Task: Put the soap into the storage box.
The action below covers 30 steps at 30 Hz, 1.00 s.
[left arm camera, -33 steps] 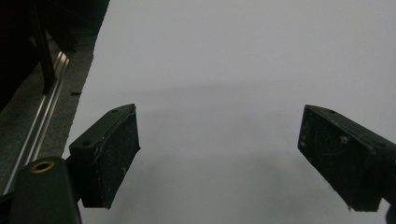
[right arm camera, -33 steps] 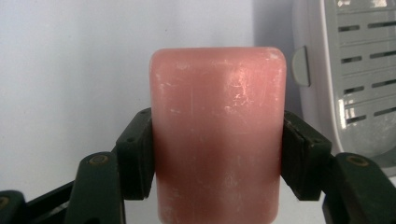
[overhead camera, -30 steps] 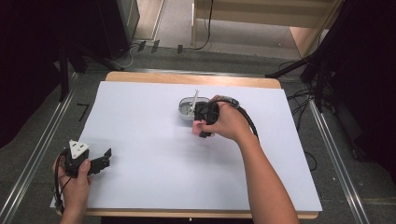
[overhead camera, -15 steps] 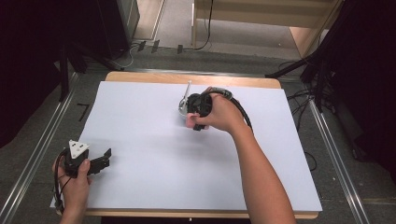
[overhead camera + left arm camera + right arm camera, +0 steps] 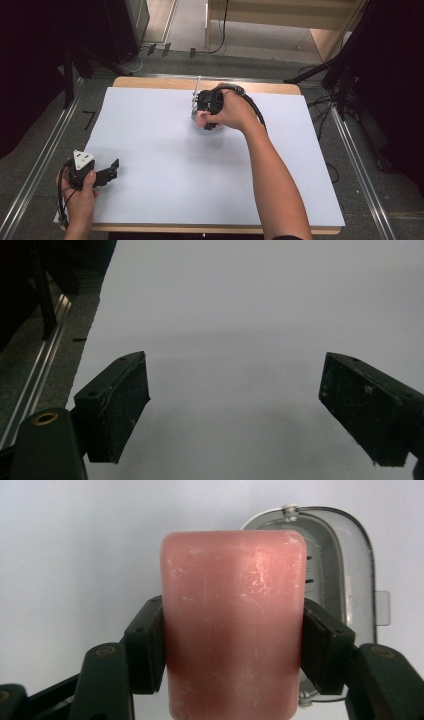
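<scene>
A pink bar of soap (image 5: 232, 625) is clamped between the two black jaws of my right gripper (image 5: 233, 647). Behind it lies an open grey soap box (image 5: 345, 575) on the white sheet. From the high view, the right gripper (image 5: 206, 111) hangs at the far middle of the table, with a bit of the soap (image 5: 201, 118) under it and the box's raised lid (image 5: 197, 89) beside it. My left gripper (image 5: 111, 170) rests at the near left corner. Its jaws stand wide apart with nothing between them (image 5: 235, 410).
A white sheet (image 5: 165, 165) covers the wooden table (image 5: 150, 82). A metal rail (image 5: 35, 385) runs along the table's left side. The right gripper's black cable (image 5: 255, 107) loops over the forearm.
The right hand has carried the soap farther from the person, toward the table's far edge and over the soap box. The left gripper has stayed put.
</scene>
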Available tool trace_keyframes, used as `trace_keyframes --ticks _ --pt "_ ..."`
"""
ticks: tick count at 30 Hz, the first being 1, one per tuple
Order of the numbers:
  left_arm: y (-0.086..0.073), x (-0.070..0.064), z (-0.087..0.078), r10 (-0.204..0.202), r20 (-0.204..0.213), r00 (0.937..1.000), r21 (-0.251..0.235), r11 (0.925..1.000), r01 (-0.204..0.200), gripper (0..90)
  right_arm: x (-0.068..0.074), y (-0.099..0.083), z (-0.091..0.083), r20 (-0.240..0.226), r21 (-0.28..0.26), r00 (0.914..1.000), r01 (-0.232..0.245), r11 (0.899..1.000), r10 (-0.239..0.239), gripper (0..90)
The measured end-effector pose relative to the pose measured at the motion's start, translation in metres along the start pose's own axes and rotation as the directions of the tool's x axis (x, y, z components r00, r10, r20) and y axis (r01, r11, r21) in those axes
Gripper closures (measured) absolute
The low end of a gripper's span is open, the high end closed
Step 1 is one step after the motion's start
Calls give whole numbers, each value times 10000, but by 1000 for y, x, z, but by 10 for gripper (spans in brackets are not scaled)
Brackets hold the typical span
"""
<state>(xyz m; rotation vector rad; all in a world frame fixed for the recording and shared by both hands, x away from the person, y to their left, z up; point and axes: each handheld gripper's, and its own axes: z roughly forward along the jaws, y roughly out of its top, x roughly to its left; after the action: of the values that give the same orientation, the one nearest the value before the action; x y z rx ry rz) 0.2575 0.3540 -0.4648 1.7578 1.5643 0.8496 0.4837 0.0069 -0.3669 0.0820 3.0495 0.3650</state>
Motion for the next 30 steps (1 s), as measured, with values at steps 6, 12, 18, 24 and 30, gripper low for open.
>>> trace_keyframes --ticks 6,12,18,24,30 --pt "0 0 0 -7 13 10000 3 10000 7 135 -10 0 2 135 38 9999 2 10000 -3 384" --pt "0 0 0 -14 15 10000 -3 10000 14 134 -17 0 8 209 214 9997 108 9997 -112 384" --pt "0 0 0 -20 36 10000 8 10000 20 135 -26 -1 10 330 175 9994 89 9998 -95 384" --pt "0 1 0 -20 78 10000 0 10000 20 134 -31 0 13 452 192 9989 76 9998 -85 383" --pt "0 1 0 -26 85 10000 -2 10000 26 134 -34 1 15 453 306 9989 64 9995 -78 383"
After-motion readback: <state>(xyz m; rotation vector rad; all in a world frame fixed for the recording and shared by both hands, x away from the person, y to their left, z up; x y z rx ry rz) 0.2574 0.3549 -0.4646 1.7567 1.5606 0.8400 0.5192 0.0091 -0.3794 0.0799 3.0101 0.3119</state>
